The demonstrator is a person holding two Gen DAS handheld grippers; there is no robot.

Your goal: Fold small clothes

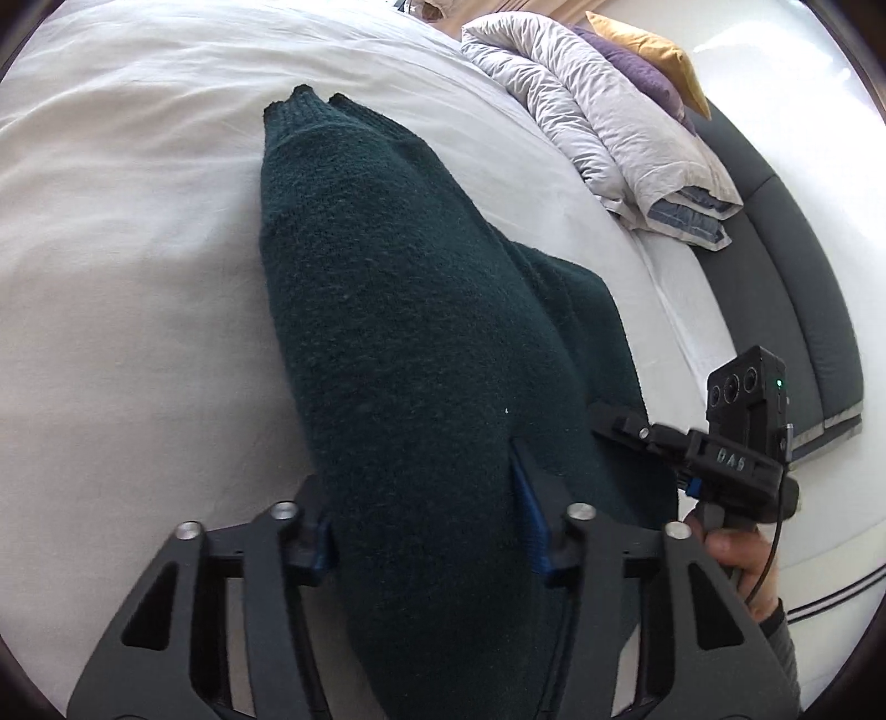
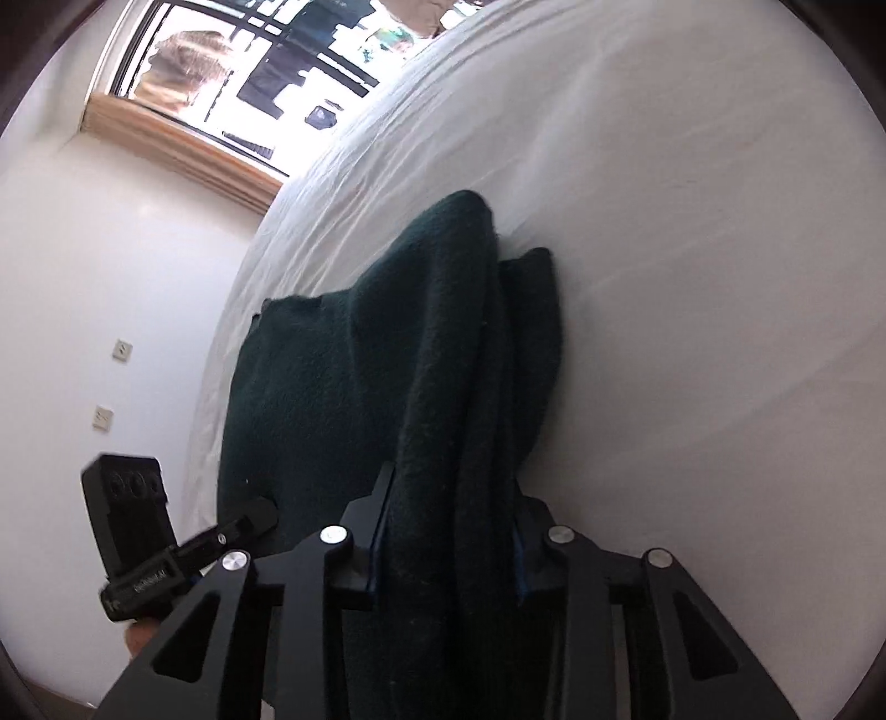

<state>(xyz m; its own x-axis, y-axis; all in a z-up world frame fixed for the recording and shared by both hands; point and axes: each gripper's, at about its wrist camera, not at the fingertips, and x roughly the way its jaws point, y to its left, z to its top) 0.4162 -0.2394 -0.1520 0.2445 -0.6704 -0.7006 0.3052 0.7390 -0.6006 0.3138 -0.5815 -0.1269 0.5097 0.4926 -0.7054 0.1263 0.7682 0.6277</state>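
Observation:
A dark green knitted sweater [image 1: 398, 310] lies on the white bed sheet [image 1: 122, 232], with both ribbed cuffs [image 1: 302, 105] lying together at the far end. My left gripper [image 1: 426, 498] is shut on thick folds of the sweater at the near end. The right gripper [image 1: 631, 426] shows at the right of the left wrist view, on the sweater's edge. In the right wrist view my right gripper [image 2: 451, 526] is shut on bunched folds of the sweater [image 2: 332, 376]. The left gripper [image 2: 249, 518] shows at the lower left there.
A folded grey-white duvet [image 1: 598, 116] with purple [image 1: 642, 72] and mustard [image 1: 653, 50] pillows lies at the far right of the bed. A dark grey bed frame [image 1: 786, 266] runs along the right. A window [image 2: 249, 66] and a white wall [image 2: 111, 266] stand beyond the bed.

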